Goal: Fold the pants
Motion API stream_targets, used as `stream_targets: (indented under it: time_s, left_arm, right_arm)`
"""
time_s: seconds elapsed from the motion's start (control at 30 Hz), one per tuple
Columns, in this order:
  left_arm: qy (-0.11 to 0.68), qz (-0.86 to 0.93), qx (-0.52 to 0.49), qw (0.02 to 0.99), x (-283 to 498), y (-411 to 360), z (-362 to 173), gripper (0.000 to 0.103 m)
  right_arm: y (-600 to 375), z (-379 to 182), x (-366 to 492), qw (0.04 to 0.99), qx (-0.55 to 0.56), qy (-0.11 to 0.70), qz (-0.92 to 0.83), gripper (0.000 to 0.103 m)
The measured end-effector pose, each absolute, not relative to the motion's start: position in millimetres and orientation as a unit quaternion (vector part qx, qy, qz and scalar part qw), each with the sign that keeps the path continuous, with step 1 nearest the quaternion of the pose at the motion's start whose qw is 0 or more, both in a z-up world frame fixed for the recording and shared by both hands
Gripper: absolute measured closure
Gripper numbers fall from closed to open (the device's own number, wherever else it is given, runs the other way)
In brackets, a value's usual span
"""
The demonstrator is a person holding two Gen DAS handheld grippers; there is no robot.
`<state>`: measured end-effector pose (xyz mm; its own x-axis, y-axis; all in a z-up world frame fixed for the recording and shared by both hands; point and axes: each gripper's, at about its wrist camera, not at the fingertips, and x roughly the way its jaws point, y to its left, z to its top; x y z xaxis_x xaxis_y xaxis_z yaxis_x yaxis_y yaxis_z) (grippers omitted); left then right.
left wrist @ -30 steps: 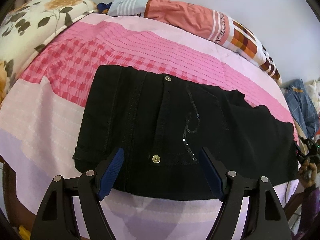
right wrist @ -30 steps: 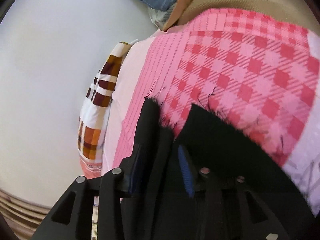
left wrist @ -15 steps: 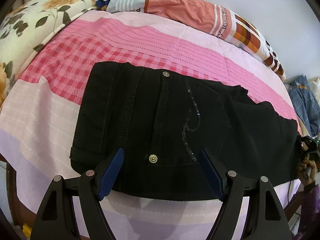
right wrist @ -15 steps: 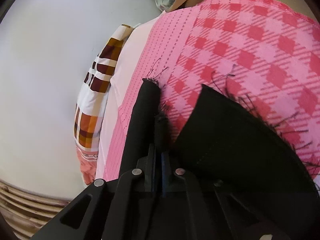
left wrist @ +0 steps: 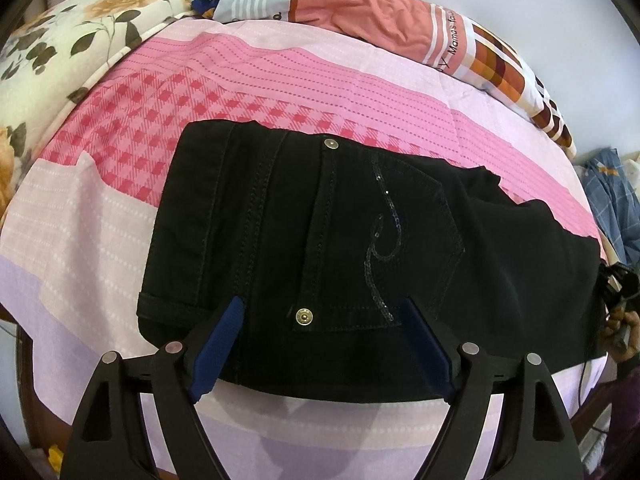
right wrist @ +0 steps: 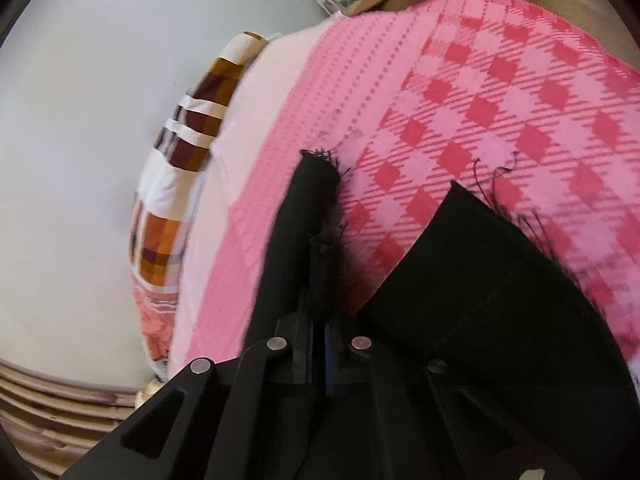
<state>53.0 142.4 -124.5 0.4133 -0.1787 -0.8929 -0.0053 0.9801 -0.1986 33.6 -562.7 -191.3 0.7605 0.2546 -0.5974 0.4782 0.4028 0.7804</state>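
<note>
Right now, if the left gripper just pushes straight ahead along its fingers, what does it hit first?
Most likely the black pants: the left gripper is open, with the back pocket area directly ahead. How near the fabric is cannot be judged.

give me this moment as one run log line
step: grip leg end | left claw: open over pants waist | right claw: shut on hem | bed: pants flat

Pink checked bedsheet (left wrist: 280,80); floral pillow (left wrist: 60,40); orange-patterned pillow (left wrist: 380,12).
</note>
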Motion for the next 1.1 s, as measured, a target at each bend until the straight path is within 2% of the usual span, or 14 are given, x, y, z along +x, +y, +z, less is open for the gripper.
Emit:
stream_targets:
  time_s: [0.2, 0.4, 0.53, 0.83, 0.97, 1.0, 1.03, 1.1]
  left_arm:
    - [0.537, -0.058, -0.087, 0.837, 51, 145, -124, 0.021]
    - [0.54, -0.06, -0.073, 0.836, 49, 142, -123, 0.021]
    - [0.539, -0.059, -0.067, 0.837, 48, 141, -123, 0.021]
    - [0.533, -0.05, -0.063, 0.842, 44, 142, -114, 0.021]
    - [0.531, -0.053, -0.06, 0.844, 44, 140, -113, 0.021]
    - [0.531, -0.053, -0.054, 0.844, 44, 139, -113, 0.021]
    - [0.531, -0.054, -0.054, 0.844, 43, 138, -113, 0.021]
    - [0.525, -0.061, -0.061, 0.847, 40, 138, -110, 0.021]
  right_arm:
    - [-563, -169, -59, 0.762, 0.57, 0.293, -0.087, 0.1]
    - [-569, -197, -138, 0.726, 0.604, 0.303, -0.132, 0.1]
    - [-573, -224, -153, 0.7, 0.636, 0.292, -0.141, 0.1]
    - [-577, -221, -156, 0.701, 0.635, 0.288, -0.151, 0.1]
    - [-578, -232, -167, 0.668, 0.673, 0.277, -0.156, 0.103]
    - [-574, -228, -172, 0.661, 0.678, 0.27, -0.171, 0.102]
    - [-568, -221, -176, 0.664, 0.675, 0.266, -0.182, 0.091]
    - [-547, -203, -171, 0.688, 0.655, 0.272, -0.154, 0.089]
